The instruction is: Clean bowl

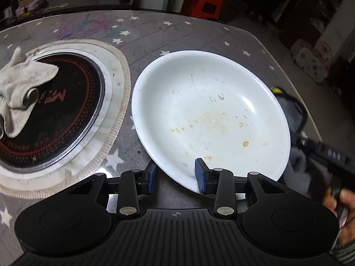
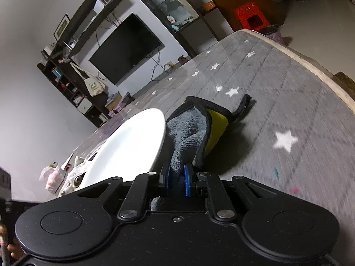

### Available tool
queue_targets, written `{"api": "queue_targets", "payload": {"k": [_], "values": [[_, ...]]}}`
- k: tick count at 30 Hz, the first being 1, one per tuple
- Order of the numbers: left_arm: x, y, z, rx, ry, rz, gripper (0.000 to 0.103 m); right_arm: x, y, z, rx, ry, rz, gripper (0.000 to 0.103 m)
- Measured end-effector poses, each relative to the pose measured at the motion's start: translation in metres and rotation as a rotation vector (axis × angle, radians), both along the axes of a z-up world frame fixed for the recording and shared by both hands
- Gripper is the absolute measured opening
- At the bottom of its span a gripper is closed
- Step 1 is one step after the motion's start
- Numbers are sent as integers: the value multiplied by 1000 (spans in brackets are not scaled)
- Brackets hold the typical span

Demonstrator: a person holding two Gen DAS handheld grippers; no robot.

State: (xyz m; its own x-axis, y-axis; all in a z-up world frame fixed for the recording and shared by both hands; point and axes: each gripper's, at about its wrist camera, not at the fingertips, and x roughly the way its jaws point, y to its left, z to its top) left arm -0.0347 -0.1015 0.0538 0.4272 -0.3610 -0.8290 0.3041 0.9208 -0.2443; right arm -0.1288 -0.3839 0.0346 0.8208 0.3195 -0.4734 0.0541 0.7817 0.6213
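A wide white bowl (image 1: 210, 115) with brownish food stains sits on the grey star-patterned table (image 1: 168, 33). My left gripper (image 1: 176, 174) is open, its two blue pads astride the bowl's near rim, one outside and one inside. My right gripper (image 2: 177, 175) is shut on a grey cleaning cloth (image 2: 186, 133) with a yellow side and black edging. It holds the cloth just right of the bowl (image 2: 131, 146). In the left wrist view the cloth (image 1: 290, 108) shows behind the bowl's right rim.
A round black induction hob (image 1: 55, 115) set in a pale ring lies left of the bowl, with a crumpled white rag (image 1: 20, 88) on it. The table edge (image 2: 310, 66) curves at the far right. A red stool (image 1: 206, 2) stands beyond.
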Motion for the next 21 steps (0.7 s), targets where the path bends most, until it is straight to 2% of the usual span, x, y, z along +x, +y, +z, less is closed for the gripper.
{"api": "queue_targets", "payload": {"k": [7,21], "values": [[-2,5,2,-20,12,8,31,-23,5,-1,5,-7,12,14],[4,19,2,41,17,-165,31,-15,1,-2,34,0,10,14]]}}
